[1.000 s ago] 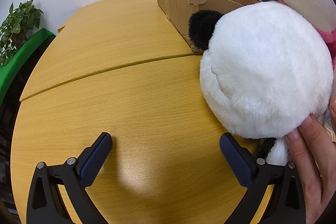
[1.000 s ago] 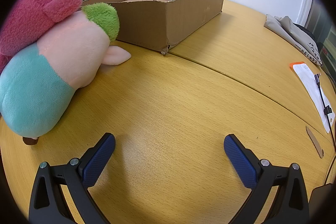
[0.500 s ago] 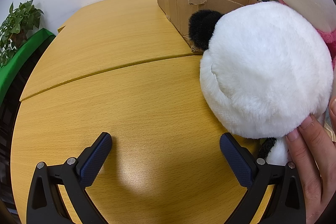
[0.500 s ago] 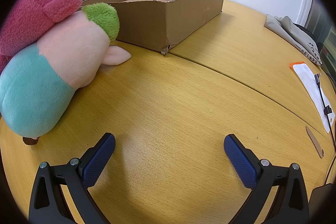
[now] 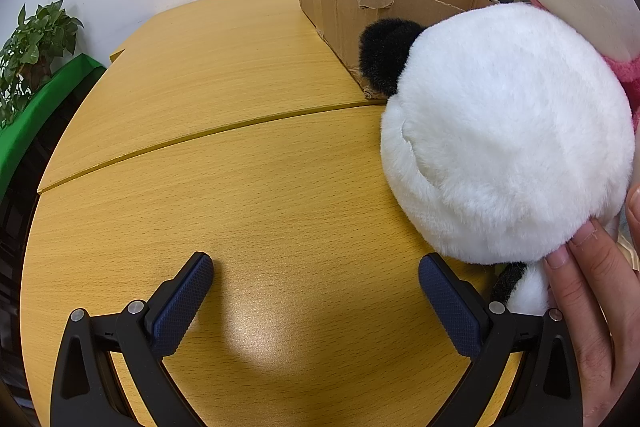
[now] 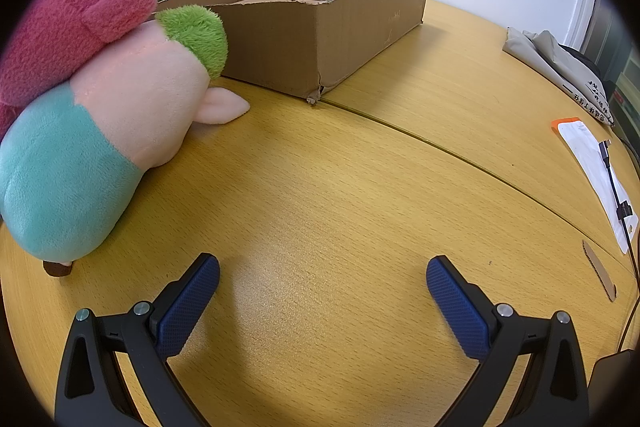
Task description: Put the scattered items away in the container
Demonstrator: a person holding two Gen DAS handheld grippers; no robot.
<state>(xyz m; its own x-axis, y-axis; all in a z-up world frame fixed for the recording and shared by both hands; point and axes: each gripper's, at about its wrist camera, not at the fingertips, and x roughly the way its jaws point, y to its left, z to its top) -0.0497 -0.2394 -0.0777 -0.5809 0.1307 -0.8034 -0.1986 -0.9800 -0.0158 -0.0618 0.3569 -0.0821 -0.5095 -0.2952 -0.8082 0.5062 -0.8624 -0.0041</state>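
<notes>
A white plush panda [image 5: 508, 135] with a black ear fills the right of the left wrist view, and a person's hand [image 5: 596, 299] touches its lower edge. Behind it lies an open cardboard box [image 5: 344, 7]. My left gripper [image 5: 316, 291] is open over bare table, to the left of the panda. In the right wrist view a pink plush [image 6: 80, 7] leans on a teal, peach and green plush [image 6: 112, 123] at the left, in front of the cardboard box [image 6: 312, 43]. My right gripper [image 6: 322, 293] is open, holding nothing, to the right of these toys.
The wooden table [image 6: 360, 187] has a seam running across it. At the right edge lie a folded grey cloth [image 6: 560, 63], a white paper with an orange tab [image 6: 592, 163] and a cable [image 6: 616, 195]. A potted plant [image 5: 32, 43] stands beyond the left edge.
</notes>
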